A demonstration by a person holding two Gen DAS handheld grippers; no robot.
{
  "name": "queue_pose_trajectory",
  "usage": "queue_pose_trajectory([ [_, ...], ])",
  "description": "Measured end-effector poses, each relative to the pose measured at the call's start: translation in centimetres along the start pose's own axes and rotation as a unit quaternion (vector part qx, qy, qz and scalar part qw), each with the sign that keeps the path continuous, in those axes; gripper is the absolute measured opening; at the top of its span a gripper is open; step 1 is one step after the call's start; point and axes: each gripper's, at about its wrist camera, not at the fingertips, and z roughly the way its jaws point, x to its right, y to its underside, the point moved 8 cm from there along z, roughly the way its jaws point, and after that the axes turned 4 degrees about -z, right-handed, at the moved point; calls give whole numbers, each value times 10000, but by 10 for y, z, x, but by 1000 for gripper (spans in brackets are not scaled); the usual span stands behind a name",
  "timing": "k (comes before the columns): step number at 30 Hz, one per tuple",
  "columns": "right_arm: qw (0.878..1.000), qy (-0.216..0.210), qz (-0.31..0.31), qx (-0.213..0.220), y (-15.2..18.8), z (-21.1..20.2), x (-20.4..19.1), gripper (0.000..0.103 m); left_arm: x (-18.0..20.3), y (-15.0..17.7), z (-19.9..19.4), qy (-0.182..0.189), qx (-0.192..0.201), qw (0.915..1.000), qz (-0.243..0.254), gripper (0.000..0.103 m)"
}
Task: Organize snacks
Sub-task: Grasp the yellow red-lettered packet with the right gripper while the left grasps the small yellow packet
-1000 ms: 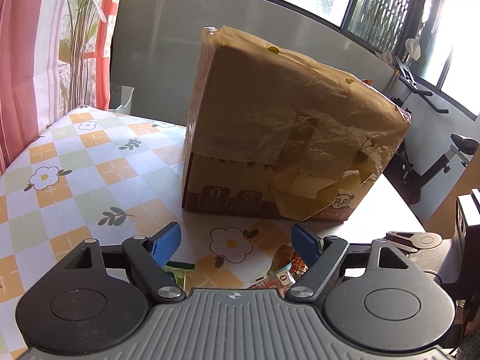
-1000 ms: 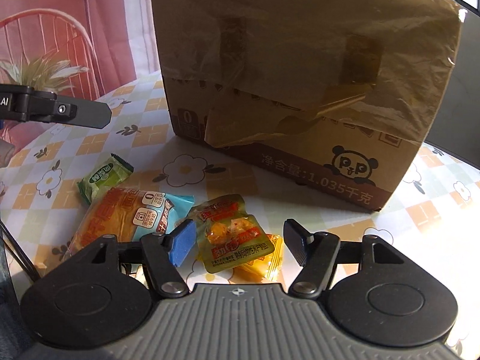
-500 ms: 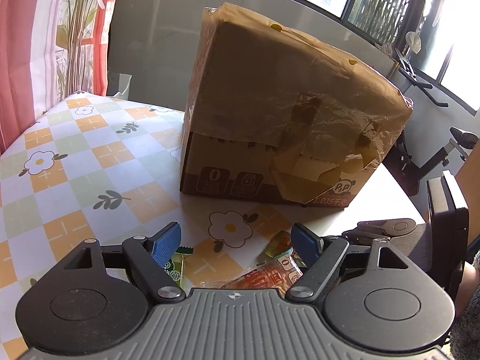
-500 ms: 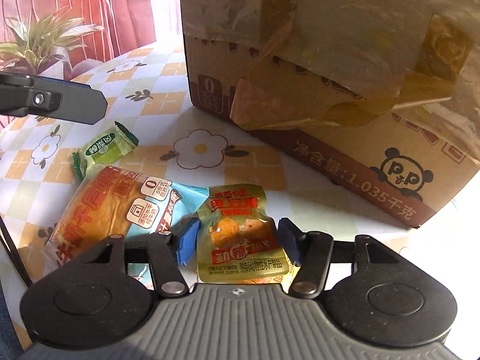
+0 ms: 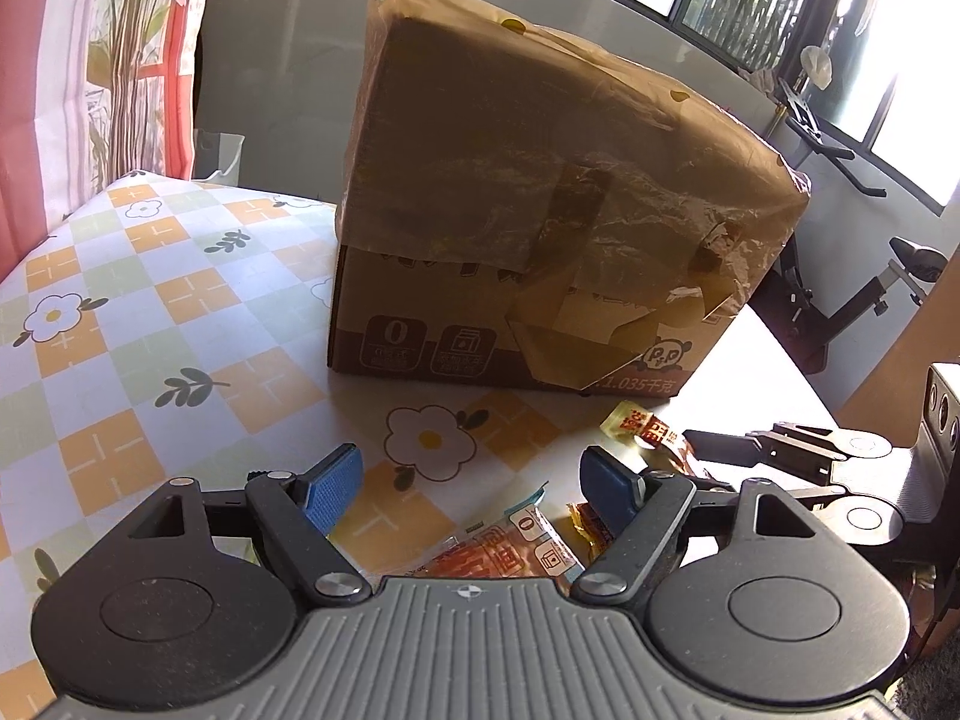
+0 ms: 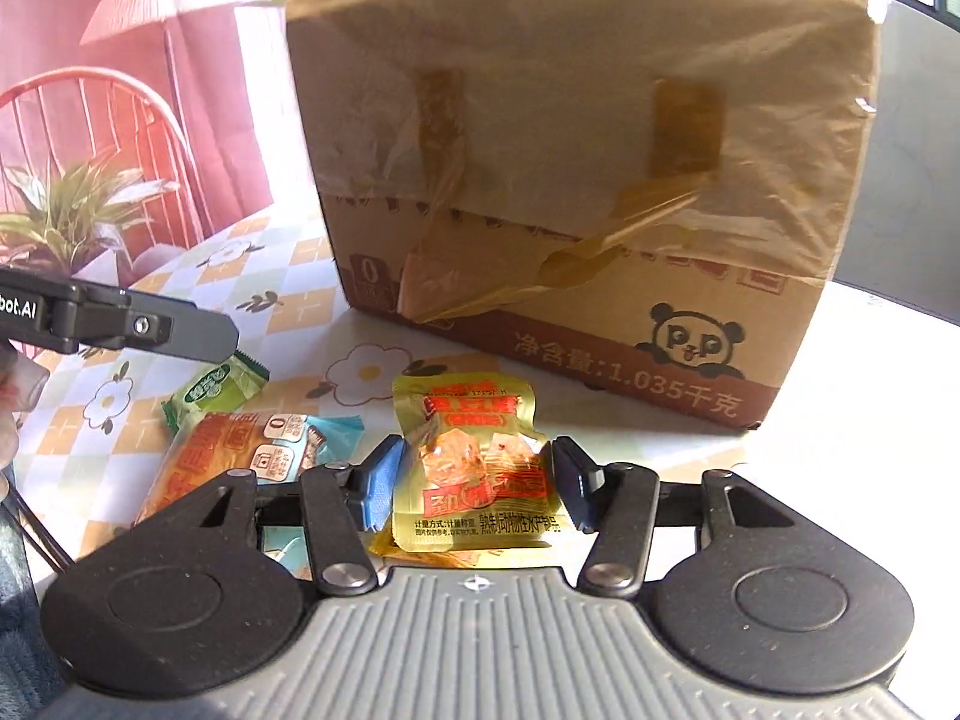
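A tall taped cardboard box stands on the flowered tablecloth; it also shows in the left wrist view. My right gripper is closed on a yellow snack packet, its pads touching both sides, lifted off the table. An orange bread packet and a green packet lie to its left. My left gripper is open and empty above the orange packet. The yellow packet shows at the right in the left wrist view.
The right gripper's body sits at the right in the left wrist view. The left gripper's finger reaches in from the left in the right wrist view. A plant and a red chair stand behind the table.
My right gripper has narrowed onto the yellow packet and raised it. The left gripper has drawn back slightly and stays open.
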Motion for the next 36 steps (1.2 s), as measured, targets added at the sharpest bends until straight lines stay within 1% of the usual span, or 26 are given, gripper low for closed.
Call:
queue_pose_trajectory([
  [4, 9985, 465, 59, 289, 6, -16, 27, 56, 12, -1, 9, 122, -119, 9998, 39, 76],
  [5, 9981, 509, 69, 330, 9, -19, 31, 56, 16, -2, 12, 123, -151, 9998, 54, 76],
  [10, 9970, 567, 361, 391, 26, -26, 47, 56, 39, 1, 26, 210, -273, 9990, 288, 73],
  [14, 9953, 518, 659, 485, 33, -34, 55, 56, 60, 12, 44, 359, -531, 9954, 715, 71],
  [15, 9951, 500, 685, 514, 33, -35, 54, 56, 66, 17, 51, 387, -659, 9932, 874, 71],
  [17, 9946, 466, 726, 573, 34, -39, 53, 56, 74, 23, 58, 417, -790, 9892, 1164, 71],
  [19, 9941, 437, 786, 600, 34, -40, 54, 56, 81, 30, 65, 414, -848, 9818, 1647, 71],
  [22, 9933, 436, 875, 614, 36, -42, 57, 56, 91, 39, 74, 449, -992, 9689, 2221, 71],
  [25, 9923, 456, 974, 611, 37, -42, 60, 56, 94, 47, 86, 492, -1190, 9599, 2491, 71],
  [28, 9916, 480, 1019, 630, 36, -44, 62, 56, 96, 50, 97, 472, -1278, 9545, 2655, 71],
  [29, 9914, 485, 1031, 638, 36, -45, 62, 56, 96, 49, 101, 450, -1272, 9543, 2666, 71],
  [31, 9912, 498, 1046, 647, 35, -45, 62, 56, 95, 46, 106, 434, -1255, 9567, 2591, 70],
  [34, 9909, 511, 1074, 639, 36, -45, 62, 56, 92, 39, 117, 480, -1313, 9631, 2299, 66],
  [36, 9907, 517, 1090, 622, 36, -45, 62, 56, 89, 40, 124, 457, -1398, 9634, 2241, 66],
])
